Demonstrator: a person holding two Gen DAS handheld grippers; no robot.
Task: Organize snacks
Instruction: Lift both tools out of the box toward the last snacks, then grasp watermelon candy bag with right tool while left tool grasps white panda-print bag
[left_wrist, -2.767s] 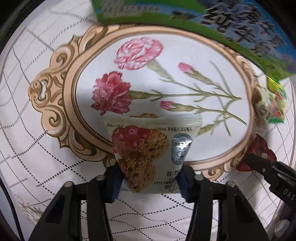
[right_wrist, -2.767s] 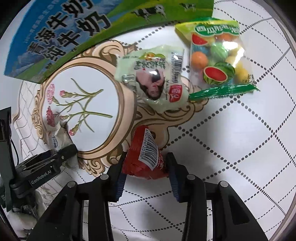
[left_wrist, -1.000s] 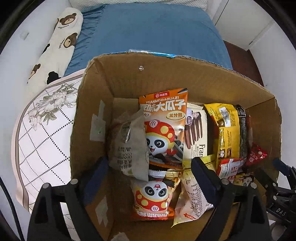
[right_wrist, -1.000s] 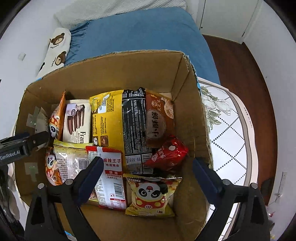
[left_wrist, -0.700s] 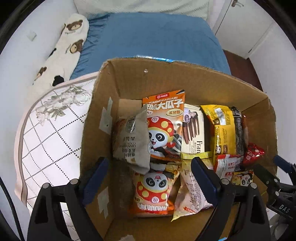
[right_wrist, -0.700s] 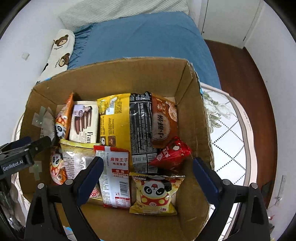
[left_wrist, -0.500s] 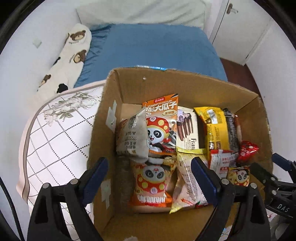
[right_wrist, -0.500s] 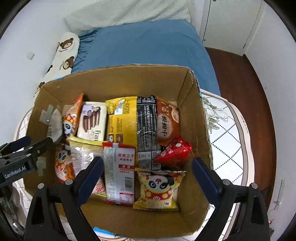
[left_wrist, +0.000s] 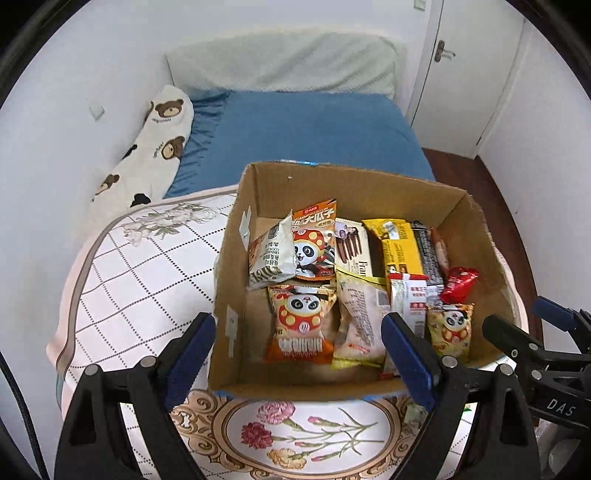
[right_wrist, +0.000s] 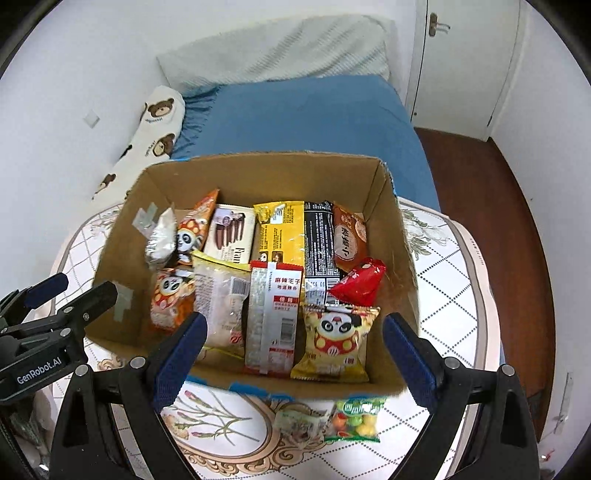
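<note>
A cardboard box (left_wrist: 354, 184) (right_wrist: 258, 170) on the round table holds several snack packets. The oat cookie packet (left_wrist: 271, 254) leans at its left side and the red packet (left_wrist: 458, 282) (right_wrist: 360, 282) lies at its right. My left gripper (left_wrist: 299, 343) is open and empty, above the box's near edge. My right gripper (right_wrist: 293, 343) is open and empty, also above the near edge. On the table in front of the box lie a fruit candy bag (right_wrist: 356, 419) and a pale green packet (right_wrist: 301, 422).
The table has a white checked cloth with a flower medallion (left_wrist: 310, 435). A bed with a blue sheet (left_wrist: 314, 129), a bear pillow (left_wrist: 155, 147) and a white door (left_wrist: 465, 74) lie behind the box. Wooden floor (right_wrist: 480, 206) shows at the right.
Both grippers held packets on the table 2.8 s ago; both are open and empty since, with those packets in the box. In the last second both pulled back and up from the box.
</note>
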